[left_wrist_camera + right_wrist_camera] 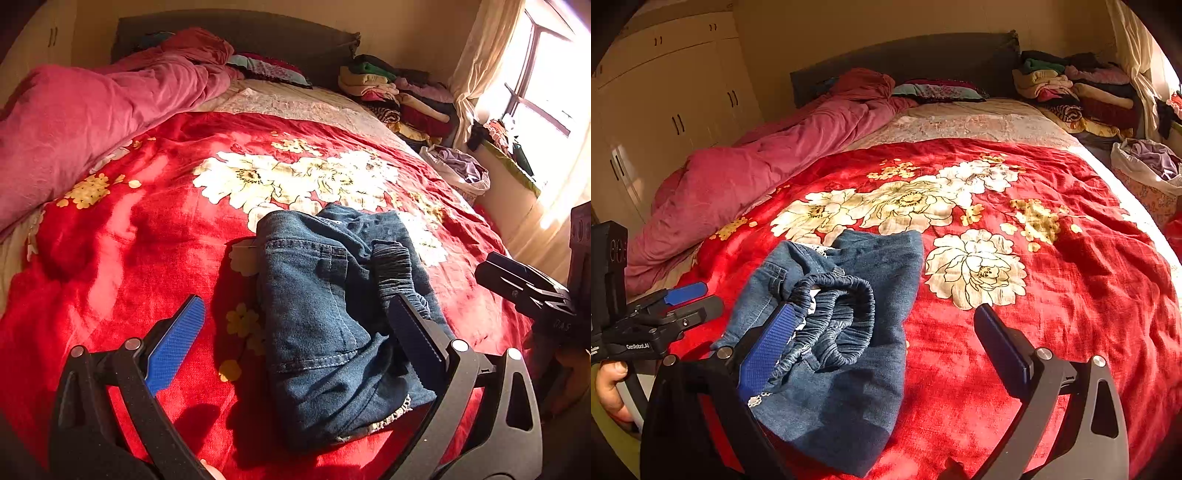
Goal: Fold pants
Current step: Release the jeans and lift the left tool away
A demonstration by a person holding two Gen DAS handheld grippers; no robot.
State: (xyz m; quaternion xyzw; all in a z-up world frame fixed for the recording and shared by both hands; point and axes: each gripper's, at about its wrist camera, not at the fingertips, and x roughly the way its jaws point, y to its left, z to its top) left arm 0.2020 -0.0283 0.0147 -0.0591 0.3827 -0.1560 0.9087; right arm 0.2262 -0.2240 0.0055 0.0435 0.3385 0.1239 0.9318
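Note:
Blue denim pants (332, 317) lie bunched in a compact pile on the red flowered bedspread (147, 236), elastic waistband on top. My left gripper (299, 314) is open and empty, its fingers either side of the pile's near end, just above it. In the right wrist view the pants (849, 332) lie at lower left, waistband (838, 306) facing up. My right gripper (886, 325) is open and empty; its left finger (772, 343) is over the waistband, the right finger over bare bedspread (1071, 295). The left gripper (683, 302) shows at the left edge, the right gripper (491, 273) at the left view's right edge.
A pink duvet (92, 122) is heaped along the bed's left side. Stacked folded clothes (402, 96) sit at the far right corner by the headboard. A bag of laundry (458, 170) stands beside the bed under the window. Wardrobes (665, 110) line the left wall.

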